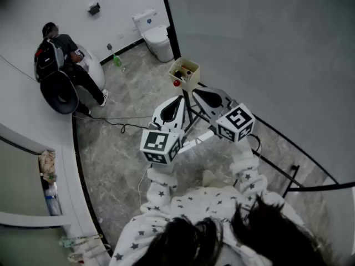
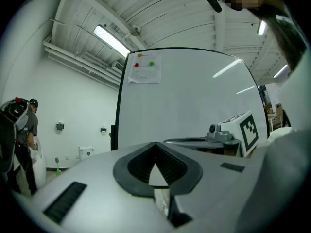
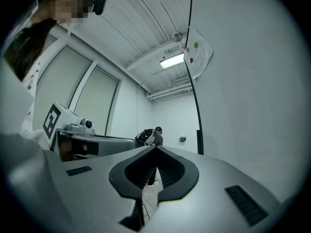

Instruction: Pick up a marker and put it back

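My left tool (image 1: 181,97) and right tool (image 1: 195,91) are both closed tight on nothing. I hold them level, aimed at the small tan open box (image 1: 186,71) at twelve o'clock, where I judge the marker waits.

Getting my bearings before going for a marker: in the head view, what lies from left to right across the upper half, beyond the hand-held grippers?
person with a backpack → green bottle → toilet → open box on the stand
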